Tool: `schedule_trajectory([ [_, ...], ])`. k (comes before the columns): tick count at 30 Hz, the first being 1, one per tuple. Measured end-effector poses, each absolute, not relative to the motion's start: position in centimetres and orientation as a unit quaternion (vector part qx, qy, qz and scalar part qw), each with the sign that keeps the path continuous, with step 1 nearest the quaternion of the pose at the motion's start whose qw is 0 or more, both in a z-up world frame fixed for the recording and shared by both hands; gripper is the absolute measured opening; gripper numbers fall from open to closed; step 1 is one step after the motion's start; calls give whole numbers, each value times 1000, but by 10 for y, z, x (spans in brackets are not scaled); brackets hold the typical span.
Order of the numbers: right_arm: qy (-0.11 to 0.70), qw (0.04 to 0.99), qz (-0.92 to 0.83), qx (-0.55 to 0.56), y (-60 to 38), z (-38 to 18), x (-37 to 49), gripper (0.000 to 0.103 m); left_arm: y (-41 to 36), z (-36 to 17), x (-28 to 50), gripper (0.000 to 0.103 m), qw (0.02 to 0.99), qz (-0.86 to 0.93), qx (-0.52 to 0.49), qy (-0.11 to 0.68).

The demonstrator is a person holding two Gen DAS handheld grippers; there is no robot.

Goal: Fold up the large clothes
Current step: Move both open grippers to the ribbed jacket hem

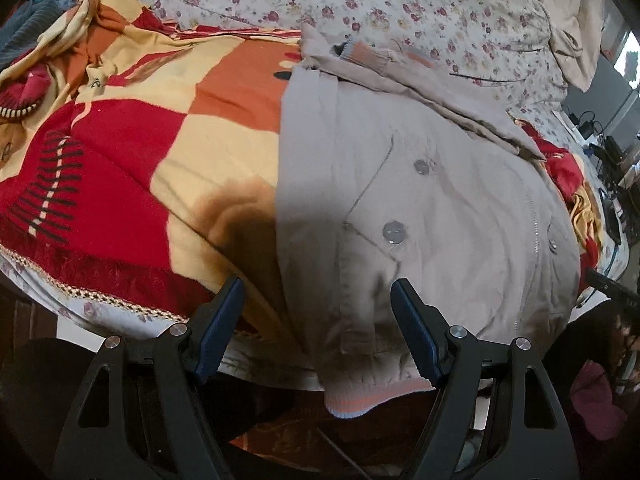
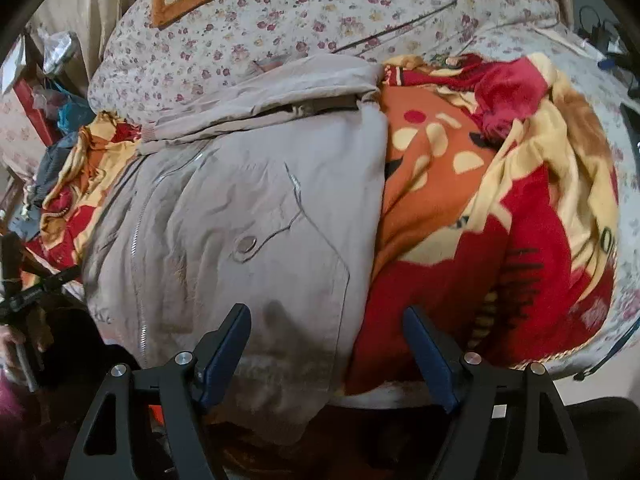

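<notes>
A beige jacket (image 1: pixel 420 208) with round buttons lies flat on a red, orange and cream blanket (image 1: pixel 140 152), its ribbed hem hanging over the bed's near edge. My left gripper (image 1: pixel 318 292) hovers open above the jacket's lower left corner; its pads touch nothing. In the right wrist view the same jacket (image 2: pixel 256 216) fills the left half, sleeve folded across the top, zipper running down its left side. My right gripper (image 2: pixel 326 320) stands open over the jacket's lower right edge, where it meets the blanket (image 2: pixel 460 240), with nothing gripped.
A floral quilt (image 1: pixel 360 4) is bunched behind the jacket. Crumpled clothes (image 1: pixel 36 40) pile at the far left. Cables and gear (image 1: pixel 612 156) sit at the right. A person's hand (image 2: pixel 12 344) on the other gripper's handle shows at the lower left of the right wrist view.
</notes>
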State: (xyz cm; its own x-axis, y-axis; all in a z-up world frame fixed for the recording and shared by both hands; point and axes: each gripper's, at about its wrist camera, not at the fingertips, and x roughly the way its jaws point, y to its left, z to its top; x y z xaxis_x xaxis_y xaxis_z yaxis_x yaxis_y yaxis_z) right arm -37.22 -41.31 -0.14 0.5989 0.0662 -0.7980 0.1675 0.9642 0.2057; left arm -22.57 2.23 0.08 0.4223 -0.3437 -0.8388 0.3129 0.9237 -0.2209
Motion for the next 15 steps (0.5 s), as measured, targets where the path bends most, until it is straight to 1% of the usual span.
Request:
schedule_trajectory([
  [5, 448, 882, -13, 146, -409, -9, -373, 77, 29, -3, -223, 76, 830, -208, -47, 516],
  [9, 454, 878, -4, 152, -406, -12, -372, 77, 24, -3, -227, 76, 822, -226, -32, 521],
  [15, 478, 864, 29, 158, -399, -16, -374, 77, 18, -6, -228, 76, 811, -256, -41, 524],
])
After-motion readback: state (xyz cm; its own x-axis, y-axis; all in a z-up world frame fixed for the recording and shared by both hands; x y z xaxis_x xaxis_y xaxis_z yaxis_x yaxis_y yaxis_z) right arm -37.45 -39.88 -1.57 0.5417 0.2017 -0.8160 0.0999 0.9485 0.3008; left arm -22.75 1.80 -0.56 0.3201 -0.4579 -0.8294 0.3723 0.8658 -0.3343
